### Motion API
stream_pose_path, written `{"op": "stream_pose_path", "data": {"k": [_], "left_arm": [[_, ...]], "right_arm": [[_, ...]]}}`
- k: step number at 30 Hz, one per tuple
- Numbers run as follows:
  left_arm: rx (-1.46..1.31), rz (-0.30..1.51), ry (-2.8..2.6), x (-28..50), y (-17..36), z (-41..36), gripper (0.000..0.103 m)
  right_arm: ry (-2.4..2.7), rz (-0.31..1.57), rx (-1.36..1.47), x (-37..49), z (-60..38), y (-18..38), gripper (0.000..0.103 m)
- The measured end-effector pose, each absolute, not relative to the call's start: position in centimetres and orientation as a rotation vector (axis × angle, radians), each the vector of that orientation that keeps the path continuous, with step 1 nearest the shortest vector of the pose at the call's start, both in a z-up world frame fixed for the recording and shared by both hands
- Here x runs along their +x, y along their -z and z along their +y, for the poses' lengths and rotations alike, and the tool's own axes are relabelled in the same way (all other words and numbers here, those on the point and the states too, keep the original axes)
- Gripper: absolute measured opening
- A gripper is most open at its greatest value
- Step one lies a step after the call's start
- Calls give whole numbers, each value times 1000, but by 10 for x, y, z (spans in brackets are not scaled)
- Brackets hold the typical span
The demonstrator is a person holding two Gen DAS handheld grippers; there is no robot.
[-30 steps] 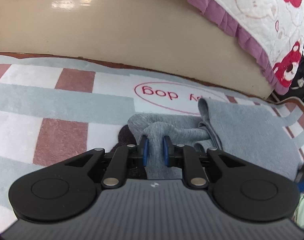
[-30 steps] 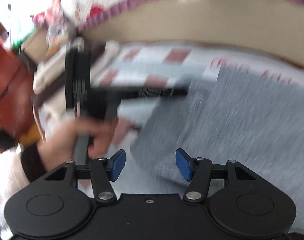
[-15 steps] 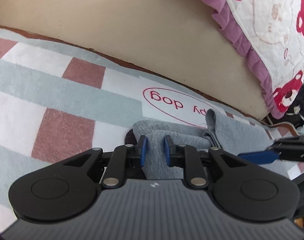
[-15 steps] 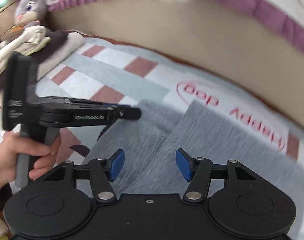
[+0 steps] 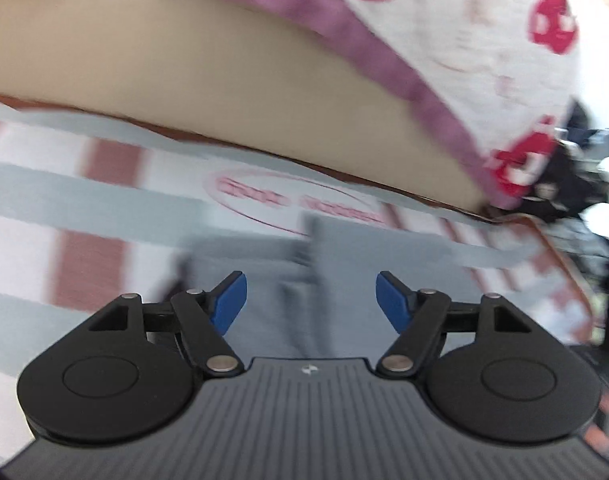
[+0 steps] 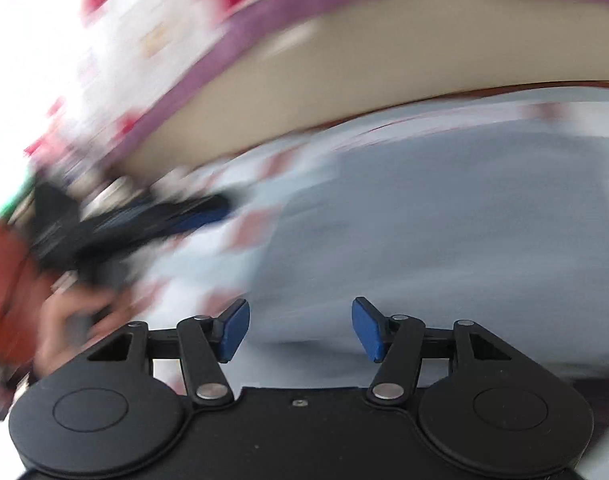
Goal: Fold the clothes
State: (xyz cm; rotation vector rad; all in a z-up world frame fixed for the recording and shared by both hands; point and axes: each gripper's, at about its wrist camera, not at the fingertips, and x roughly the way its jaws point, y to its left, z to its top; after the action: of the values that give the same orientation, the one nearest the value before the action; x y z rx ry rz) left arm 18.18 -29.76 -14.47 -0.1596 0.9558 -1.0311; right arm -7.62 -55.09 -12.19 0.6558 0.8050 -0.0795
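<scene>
A grey garment (image 5: 344, 256) lies on a checked mat (image 5: 84, 208) beside a beige bed base (image 5: 224, 92) under a purple-frilled quilt (image 5: 484, 32). Left gripper (image 5: 311, 300) and right gripper (image 6: 300, 326) hover above it, both spread wide and empty; a hand (image 6: 70, 320) grips the left handle.

garment (image 5: 344, 264) on mat (image 5: 64, 208), bed frame (image 5: 224, 92) behind
</scene>
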Motion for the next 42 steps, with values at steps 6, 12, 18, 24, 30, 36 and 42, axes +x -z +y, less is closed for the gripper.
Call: {"op": "stream_pose_path", "data": {"k": [6, 12, 18, 24, 30, 36, 42], "left_arm": [[60, 1037, 1073, 141, 175, -342, 71], [191, 958, 1050, 115, 199, -338, 72], [240, 918, 1033, 104, 198, -326, 72], [110, 968, 976, 122, 172, -295, 86], [-40, 1089, 942, 150, 183, -275, 93], [-37, 1162, 822, 174, 211, -263, 93], [-235, 1168, 995, 181, 224, -272, 83]], "right_arm": [[564, 725, 774, -139, -630, 131, 64], [590, 708, 866, -163, -638, 169, 74], [521, 631, 1007, -175, -647, 206, 90], [436, 592, 1072, -175, -657, 213, 90], [383, 611, 1052, -161, -660, 214, 90], [364, 645, 952, -139, -658, 205, 91], [303, 672, 798, -119, -650, 184, 92]]}}
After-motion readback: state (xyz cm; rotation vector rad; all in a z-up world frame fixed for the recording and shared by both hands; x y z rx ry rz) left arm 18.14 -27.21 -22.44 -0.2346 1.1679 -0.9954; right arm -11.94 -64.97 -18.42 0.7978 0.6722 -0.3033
